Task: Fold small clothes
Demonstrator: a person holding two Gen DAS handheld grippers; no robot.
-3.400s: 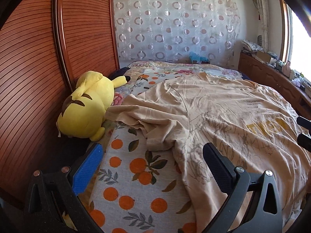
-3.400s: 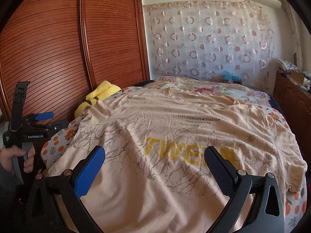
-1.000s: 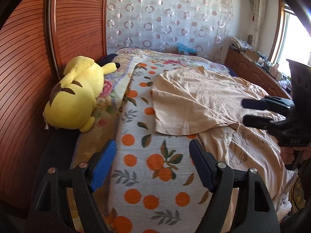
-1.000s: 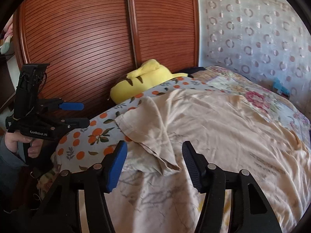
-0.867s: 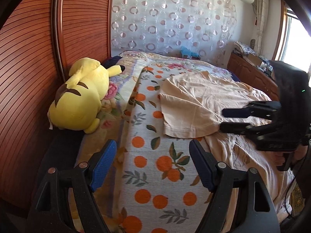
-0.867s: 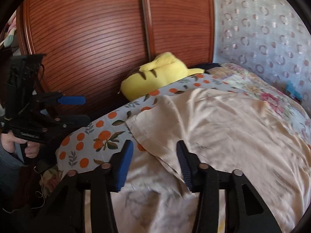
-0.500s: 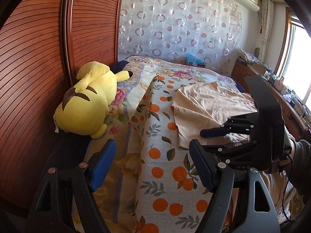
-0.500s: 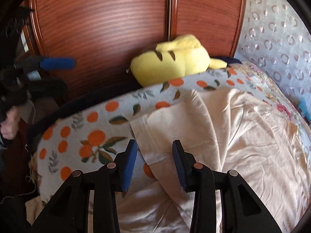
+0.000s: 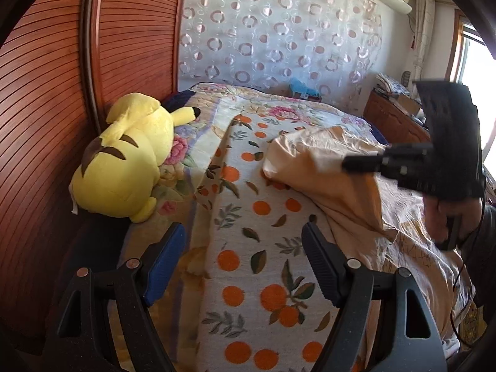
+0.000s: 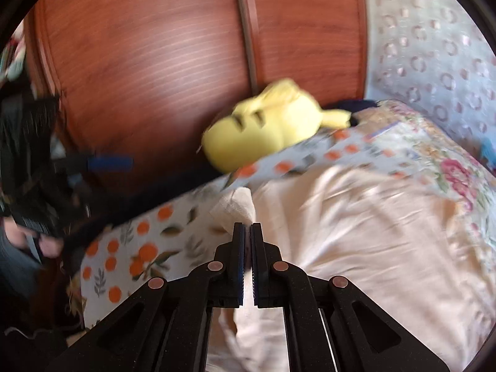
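A beige T-shirt [image 9: 347, 198] [image 10: 356, 232] lies spread over the bed, its left sleeve [image 10: 235, 204] folded in over the body. My right gripper [image 10: 247, 226] has its jaws closing tight on that sleeve's hem, pads together with fabric pinched between them. From the left wrist, the right gripper [image 9: 344, 164] shows held in a hand, lifting the sleeve edge off the bedspread. My left gripper [image 9: 241, 228] hangs open over the orange-print bedspread [image 9: 257, 266], left of the shirt, holding nothing. Its blue finger [image 10: 110, 163] appears at the far left of the blurred right wrist view.
A yellow plush toy [image 9: 124, 167] [image 10: 263, 130] lies on the bed's left side against a red-brown slatted wardrobe [image 9: 46, 93]. A patterned curtain [image 9: 279, 31] hangs behind the bed. A wooden dresser [image 9: 393, 121] with clutter stands at the right under a window.
My right gripper swung left to the sleeve hem and its jaws went from half open to shut on it. The sleeve edge now stands raised. The left gripper drifted slightly and stayed open.
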